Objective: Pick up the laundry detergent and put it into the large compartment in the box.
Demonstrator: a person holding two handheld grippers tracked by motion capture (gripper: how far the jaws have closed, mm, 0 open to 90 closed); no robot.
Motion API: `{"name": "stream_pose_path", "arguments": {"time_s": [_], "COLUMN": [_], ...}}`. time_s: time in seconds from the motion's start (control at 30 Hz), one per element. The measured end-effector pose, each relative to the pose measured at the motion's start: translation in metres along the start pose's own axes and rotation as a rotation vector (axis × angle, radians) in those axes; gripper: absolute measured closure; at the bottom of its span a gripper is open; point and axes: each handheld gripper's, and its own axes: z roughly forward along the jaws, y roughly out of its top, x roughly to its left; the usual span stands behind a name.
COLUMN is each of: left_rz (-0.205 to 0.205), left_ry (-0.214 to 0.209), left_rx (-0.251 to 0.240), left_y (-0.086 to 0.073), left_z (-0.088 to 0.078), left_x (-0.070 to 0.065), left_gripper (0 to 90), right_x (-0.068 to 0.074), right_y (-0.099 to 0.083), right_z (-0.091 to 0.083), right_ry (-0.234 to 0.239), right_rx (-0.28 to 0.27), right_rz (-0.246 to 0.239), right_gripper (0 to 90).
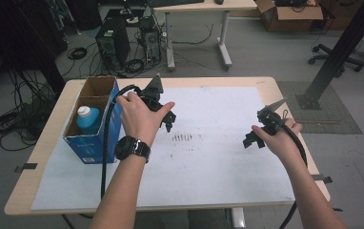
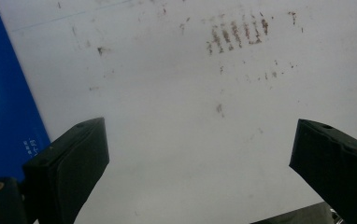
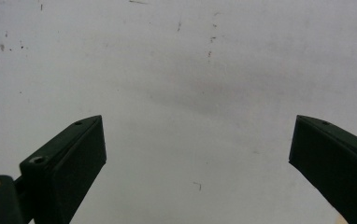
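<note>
Two grippers hang over the white sheet [image 1: 208, 157], jaws spread wide, holding nothing. The bottle [image 1: 88, 119] stands upright in the blue box [image 1: 93, 145], just left of the left gripper [image 1: 166, 117]; the right gripper [image 1: 252, 138] is far off.

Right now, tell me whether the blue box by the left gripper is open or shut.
Open. The blue box has its top flaps up, and a blue bottle with a white cap stands inside, seen from above beside the left gripper.

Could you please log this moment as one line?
left gripper: open, by blue box | right gripper: open, over white sheet | bottle: boxed
</note>
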Motion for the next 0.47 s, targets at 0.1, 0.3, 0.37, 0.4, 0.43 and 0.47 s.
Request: {"name": "stream_pose_path", "arguments": {"time_s": [0.1,0.3,0.37,0.4,0.43,0.47], "left_rz": [0.001,-0.001,-0.002,-0.003,-0.004,-0.005], "left_ry": [-0.003,-0.010,-0.010,-0.013,-0.015,-0.016], "left_rx": [-0.002,-0.003,-0.003,-0.004,-0.006,-0.006], "left_y": [-0.0003,-0.0012,-0.0012,-0.0013,-0.0014,-0.0015], "left_z": [-0.0003,-0.0017,-0.0026,-0.0032,-0.0034,-0.0036], "left_x": [0.0007,0.0017,0.0023,0.0027,0.0030,0.0033], "left_gripper": [4.8,4.9,4.9,4.9,4.9,4.8], "right_x": [0.0009,0.0022,0.0028,0.0031,0.0030,0.0033], "right_y": [-0.0001,0.0002,0.0003,0.0005,0.0006,0.0007], "right_z": [0.0004,-0.0007,-0.0011,-0.0016,-0.0018,-0.0021], "right_ry": [-0.002,-0.004,-0.002,-0.003,-0.003,-0.003], "right_rx": [0.001,0.001,-0.001,0.000,-0.003,-0.002], "right_rz": [0.000,-0.002,-0.004,-0.004,-0.008,-0.005], "right_gripper": [4.2,4.2,4.2,4.2,4.2,4.1]}}
